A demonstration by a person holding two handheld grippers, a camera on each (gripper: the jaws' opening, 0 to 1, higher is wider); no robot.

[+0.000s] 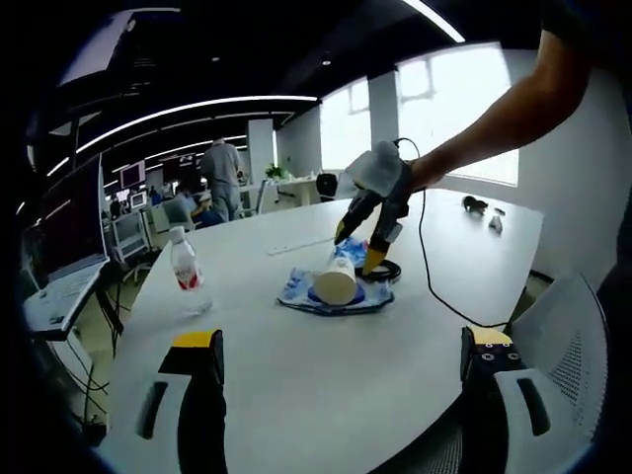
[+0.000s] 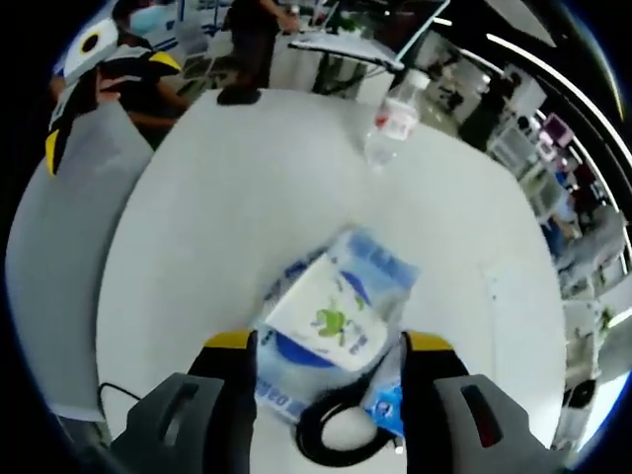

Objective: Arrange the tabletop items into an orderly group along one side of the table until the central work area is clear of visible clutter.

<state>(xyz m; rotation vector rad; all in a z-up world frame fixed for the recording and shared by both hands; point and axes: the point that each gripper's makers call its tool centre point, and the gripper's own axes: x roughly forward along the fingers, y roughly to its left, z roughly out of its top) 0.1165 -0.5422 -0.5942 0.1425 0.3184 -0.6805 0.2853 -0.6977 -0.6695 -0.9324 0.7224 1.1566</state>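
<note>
- White paper cup with a green picture (image 2: 331,321) lies on its side on a blue and white plastic packet (image 2: 380,272), near the middle of the round white table (image 2: 237,188); in left gripper view the cup (image 1: 336,281) shows its open mouth, packet (image 1: 296,294) flat under it.
- Black ring-shaped thing (image 2: 341,434) sits by the packet, close to the camera in right gripper view; can't tell what it is; in left gripper view it (image 1: 385,270) lies just behind the cup.
- Right gripper (image 2: 329,348) is wide open w/ yellow-tipped black jaws; one jaw on each side of cup & packet; can't tell if jaws touch them; not closed on anything; in left gripper view it (image 1: 357,245) points down at the cup, held by a person's hand (image 1: 380,173) w/ bare arm.
- Left gripper (image 1: 341,351) is wide open; nothing between its jaws; over bare table (image 1: 326,395) near the edge, well apart from the cup.
- Clear plastic water bottle w/ red label & white cap (image 1: 186,272) stands upright, off to one side of the packet; also seen in right gripper view (image 2: 393,120), far side of table.
- Thin black cable (image 1: 430,272) runs across the table toward the edge.
- Small dark things (image 1: 482,207) at far end of table; too small to tell.
- Grey mesh chair (image 1: 568,346) by the table edge.
- Office behind: desks, screens, people standing (image 1: 222,173).
</note>
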